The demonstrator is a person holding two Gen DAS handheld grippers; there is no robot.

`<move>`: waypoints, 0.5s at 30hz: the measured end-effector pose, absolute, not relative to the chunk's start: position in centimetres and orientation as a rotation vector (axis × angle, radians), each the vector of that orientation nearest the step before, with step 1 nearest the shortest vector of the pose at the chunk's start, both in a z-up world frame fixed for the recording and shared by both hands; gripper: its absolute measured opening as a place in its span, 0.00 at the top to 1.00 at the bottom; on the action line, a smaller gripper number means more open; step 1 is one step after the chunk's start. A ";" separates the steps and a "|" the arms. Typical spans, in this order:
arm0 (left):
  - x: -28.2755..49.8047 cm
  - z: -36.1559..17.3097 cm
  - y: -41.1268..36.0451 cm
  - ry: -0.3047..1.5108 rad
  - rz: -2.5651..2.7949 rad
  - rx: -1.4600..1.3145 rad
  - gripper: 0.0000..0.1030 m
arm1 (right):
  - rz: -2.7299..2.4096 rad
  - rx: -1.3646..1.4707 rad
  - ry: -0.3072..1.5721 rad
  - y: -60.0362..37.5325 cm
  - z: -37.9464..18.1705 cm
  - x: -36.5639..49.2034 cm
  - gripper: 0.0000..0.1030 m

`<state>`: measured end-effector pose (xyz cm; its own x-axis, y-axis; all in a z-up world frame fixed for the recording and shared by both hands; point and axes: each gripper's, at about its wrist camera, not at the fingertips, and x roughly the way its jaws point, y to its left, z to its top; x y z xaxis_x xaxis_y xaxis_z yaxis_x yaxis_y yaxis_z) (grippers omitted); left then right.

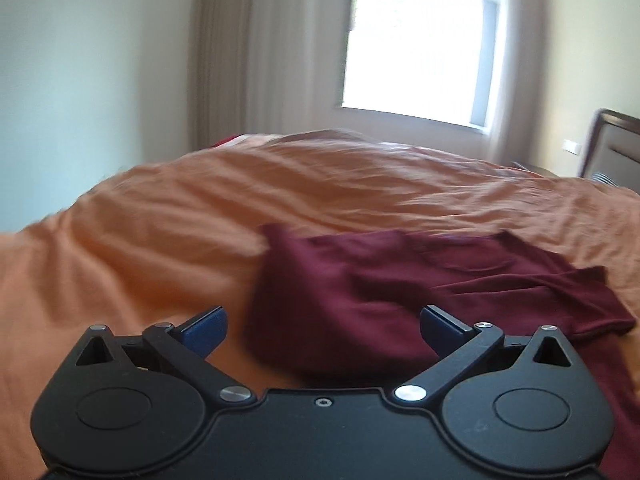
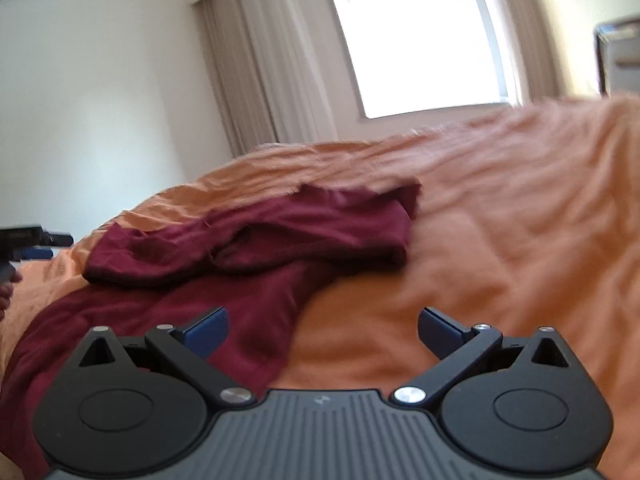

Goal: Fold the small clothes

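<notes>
On orange bedspread (image 1: 160, 208) | maroon garment (image 1: 360, 288) beyond both spread fingers (image 1: 204, 326), untouched

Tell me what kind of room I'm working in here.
A bedroom, most likely: a bed with an orange cover, a headboard, and a curtained window. The maroon garment lies on the bed.
</notes>
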<state>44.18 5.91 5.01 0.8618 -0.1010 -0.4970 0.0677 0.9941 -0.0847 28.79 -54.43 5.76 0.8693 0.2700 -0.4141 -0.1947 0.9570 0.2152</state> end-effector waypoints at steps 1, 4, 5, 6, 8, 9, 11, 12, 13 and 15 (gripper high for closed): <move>44.3 4.6 6.9 0.526 -0.073 -0.085 0.01 | 0.261 0.146 0.444 -53.9 6.6 29.3 0.00; 45.2 3.4 9.4 0.534 -0.039 -0.153 0.01 | 0.306 0.104 0.425 -51.9 8.9 31.5 0.00; 45.5 2.9 10.0 0.538 -0.034 -0.177 0.02 | 0.323 0.096 0.428 -51.0 9.5 32.5 0.00; 45.9 2.5 10.5 0.543 -0.030 -0.201 0.02 | 0.344 0.089 0.431 -50.2 9.9 33.6 0.00; 46.6 1.7 11.3 0.551 -0.028 -0.239 0.03 | 0.381 0.064 0.446 -48.2 10.4 35.8 0.03; 46.9 1.4 11.5 0.553 -0.029 -0.252 0.04 | 0.394 0.047 0.462 -47.1 10.4 36.9 0.05; 47.5 0.7 11.6 0.559 -0.034 -0.266 0.06 | 0.404 0.016 0.501 -44.9 9.9 39.3 0.15; 47.8 0.4 11.6 0.559 -0.038 -0.267 0.07 | 0.407 0.011 0.514 -44.0 9.7 40.3 0.18; 48.2 0.2 11.6 0.559 -0.041 -0.263 0.07 | 0.403 0.005 0.531 -43.1 9.4 41.3 0.22; 49.0 -0.2 11.5 0.561 -0.052 -0.260 0.12 | 0.386 0.005 0.558 -42.0 8.5 43.2 0.24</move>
<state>48.98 11.54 -0.18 0.8463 -0.1190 -0.5193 -0.0222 0.9660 -0.2577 43.15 -41.97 8.51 0.7784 0.3582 -0.5156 -0.3554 0.9284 0.1085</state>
